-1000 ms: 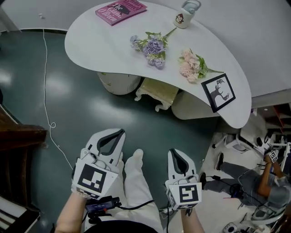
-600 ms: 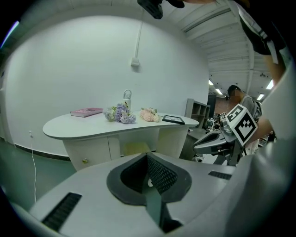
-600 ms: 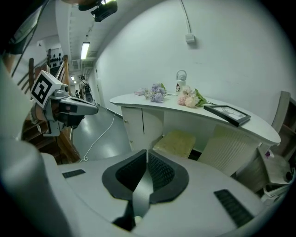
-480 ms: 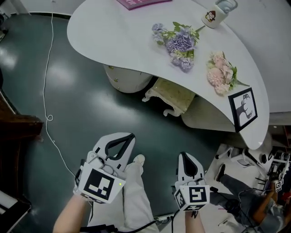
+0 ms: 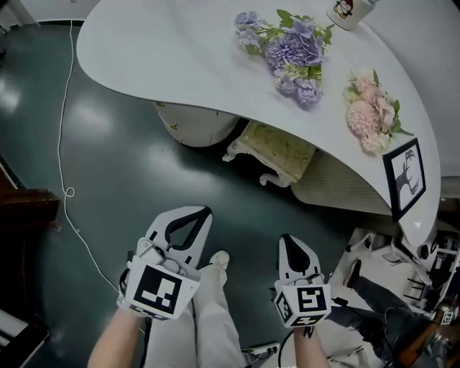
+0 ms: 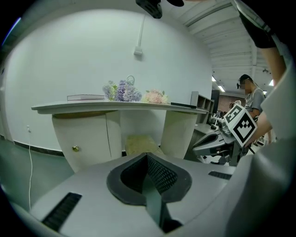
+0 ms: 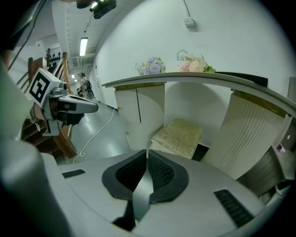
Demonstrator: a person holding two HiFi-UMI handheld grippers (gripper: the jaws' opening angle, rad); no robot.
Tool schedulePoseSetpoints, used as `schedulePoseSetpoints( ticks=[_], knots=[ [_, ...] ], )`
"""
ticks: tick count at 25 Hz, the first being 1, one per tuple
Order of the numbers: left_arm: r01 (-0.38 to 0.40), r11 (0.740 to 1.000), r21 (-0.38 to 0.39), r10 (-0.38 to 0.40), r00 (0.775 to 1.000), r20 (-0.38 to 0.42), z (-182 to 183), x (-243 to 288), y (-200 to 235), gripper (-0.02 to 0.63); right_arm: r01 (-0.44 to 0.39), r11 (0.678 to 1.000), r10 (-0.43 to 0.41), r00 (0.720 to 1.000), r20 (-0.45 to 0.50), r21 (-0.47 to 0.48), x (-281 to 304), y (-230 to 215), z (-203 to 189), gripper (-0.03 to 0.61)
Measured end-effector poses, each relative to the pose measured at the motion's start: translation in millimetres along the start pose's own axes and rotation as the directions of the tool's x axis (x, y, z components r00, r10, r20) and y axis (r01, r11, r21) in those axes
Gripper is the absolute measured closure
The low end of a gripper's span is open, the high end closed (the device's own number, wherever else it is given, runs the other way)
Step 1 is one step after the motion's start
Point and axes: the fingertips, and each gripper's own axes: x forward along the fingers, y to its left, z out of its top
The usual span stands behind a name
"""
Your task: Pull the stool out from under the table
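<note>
The stool (image 5: 277,151) has a pale yellow-green cushion and carved cream legs, and stands tucked under the white curved table (image 5: 180,57). It shows between the table's supports in the left gripper view (image 6: 141,144) and the right gripper view (image 7: 180,136). My left gripper (image 5: 203,210) and right gripper (image 5: 286,238) hang side by side over the dark floor, short of the stool and pointing toward it. Both are shut with nothing between the jaws, and the tips (image 6: 147,155) (image 7: 147,152) meet in a closed seam.
Purple flowers (image 5: 295,50), pink flowers (image 5: 370,118), a framed picture (image 5: 408,180) and a mug (image 5: 348,11) lie on the table. A round cabinet (image 5: 194,126) and a ribbed support (image 5: 338,187) flank the stool. A white cable (image 5: 68,194) trails on the floor; a seated person (image 5: 388,309) is at right.
Both grippers have sunk lower and edged toward the table, still shut. The table and stool now look larger and nearer, and the pink book has left the head view.
</note>
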Motion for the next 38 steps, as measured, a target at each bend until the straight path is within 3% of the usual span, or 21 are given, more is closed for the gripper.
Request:
schedulePoseSetpoints(
  ticks=[10,13,17,22,30,38],
  knots=[
    [-0.034,0.992,-0.123,0.033,0.999,-0.007,-30.8,62.9,24.5,0.597,0.042,0.999,-0.042,0.999,-0.019,0.034,53.9,-43.8,-13.7,0.538],
    [-0.039,0.993,-0.115,0.037,0.999,-0.017,-39.6,82.8,30.0,0.597,0.054,0.998,-0.053,0.998,-0.017,0.030,72.2,-54.0,-16.7,0.537],
    [-0.022,0.996,-0.085,0.019,0.999,-0.035,-48.6,110.1,31.3,0.595,0.086,0.991,-0.085,0.996,-0.008,0.103,94.4,-75.5,-20.1,0.537],
    [-0.013,0.996,-0.090,0.009,0.999,-0.047,-59.9,140.0,41.6,0.570,0.128,0.990,-0.126,0.992,-0.026,0.061,124.8,-103.9,-28.4,0.532],
    [0.002,0.991,-0.137,-0.012,0.997,-0.074,-77.1,197.7,56.6,0.414,0.104,0.987,-0.093,0.991,-0.096,0.123,168.6,-146.0,-52.5,0.329],
    [0.009,0.994,-0.110,-0.027,0.987,-0.156,-103.0,269.3,59.4,0.354,0.093,0.964,-0.074,0.994,-0.084,0.250,204.3,-173.8,-65.2,0.292]
  ],
)
